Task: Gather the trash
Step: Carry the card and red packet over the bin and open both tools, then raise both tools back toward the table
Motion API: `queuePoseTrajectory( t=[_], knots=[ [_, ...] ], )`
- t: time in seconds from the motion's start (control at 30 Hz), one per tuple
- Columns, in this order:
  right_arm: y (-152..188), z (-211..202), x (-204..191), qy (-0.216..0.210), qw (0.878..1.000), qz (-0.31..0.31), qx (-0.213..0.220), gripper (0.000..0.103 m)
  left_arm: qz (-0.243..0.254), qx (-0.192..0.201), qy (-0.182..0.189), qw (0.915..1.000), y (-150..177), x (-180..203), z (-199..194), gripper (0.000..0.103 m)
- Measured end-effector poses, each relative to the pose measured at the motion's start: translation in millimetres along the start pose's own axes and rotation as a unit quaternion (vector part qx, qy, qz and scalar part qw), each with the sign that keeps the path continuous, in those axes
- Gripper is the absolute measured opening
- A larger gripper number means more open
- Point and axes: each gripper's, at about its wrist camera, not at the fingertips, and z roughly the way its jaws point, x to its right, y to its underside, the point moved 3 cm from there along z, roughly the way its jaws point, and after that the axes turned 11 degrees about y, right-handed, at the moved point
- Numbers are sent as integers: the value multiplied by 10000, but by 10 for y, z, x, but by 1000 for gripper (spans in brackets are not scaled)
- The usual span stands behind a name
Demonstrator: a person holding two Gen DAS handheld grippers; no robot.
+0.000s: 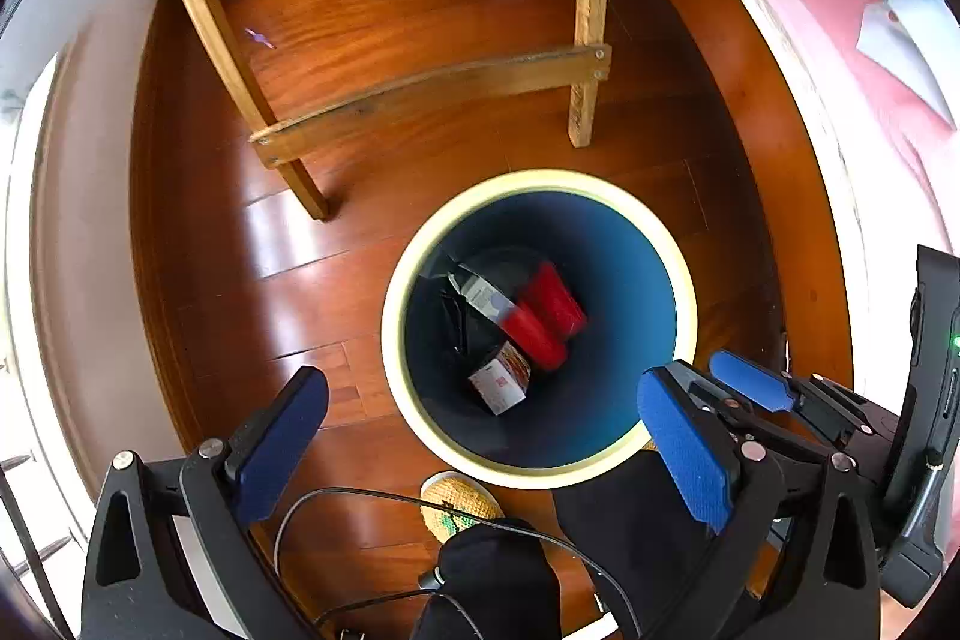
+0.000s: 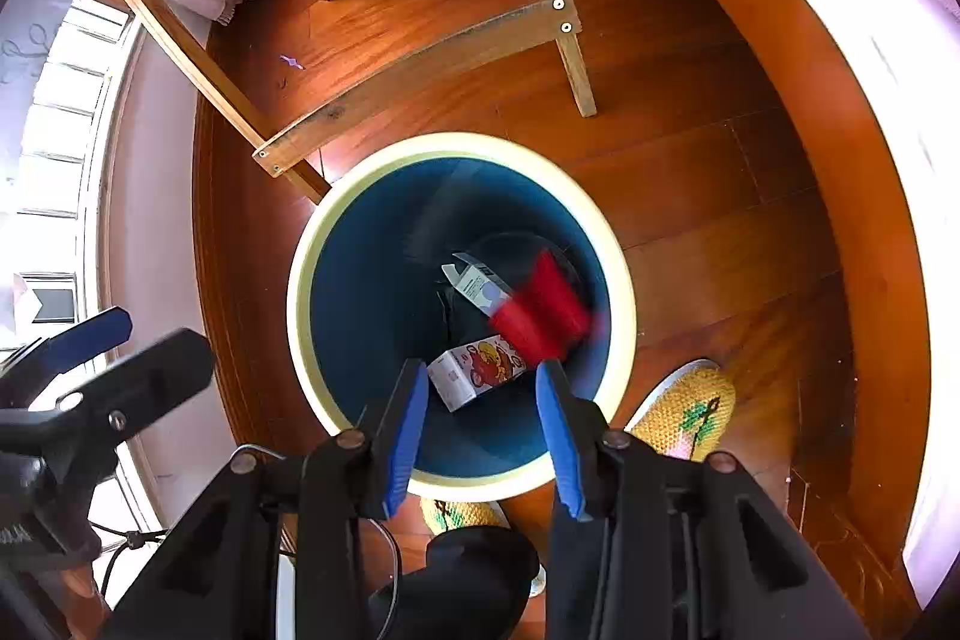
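A round bin with a cream rim (image 1: 390, 340) (image 2: 300, 304) and blue inside stands on the wood floor. In it lie red cups (image 1: 543, 316) (image 2: 540, 316), a grey-white carton (image 1: 480, 295) (image 2: 477, 283), a printed white box (image 1: 501, 382) (image 2: 474, 370) and something black. My left gripper (image 1: 480, 418) is open and empty above the bin's near rim. My right gripper (image 2: 483, 400) is open and empty over the bin; it also shows in the left wrist view (image 1: 744, 388). The red cups look blurred in the right wrist view.
A wooden chair frame (image 1: 432, 94) (image 2: 414, 70) stands just beyond the bin. Knitted yellow slippers (image 1: 462, 505) (image 2: 684, 418) are on the floor beside the near rim. A pink bed cover (image 1: 840, 40) lies to the right, a white wall and window (image 2: 54, 130) to the left.
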Motion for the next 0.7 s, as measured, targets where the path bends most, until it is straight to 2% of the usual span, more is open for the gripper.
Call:
queuePoseTrajectory(
  t=[0.23, 0.4, 0.7],
  knots=[
    [-7, -349, 5, 70, 10000, 16, -22, 38, 46, 58, -62, 10000, -5, 59, -355, 102],
    [8, -826, -26, 89, 9999, 25, 46, 38, 71, 163, -2, 9998, -17, 150, -787, 102],
    [16, -2111, -202, 33, 9989, -39, 470, 38, 241, 595, 74, 9979, -46, 344, -2067, 102]
  ],
)
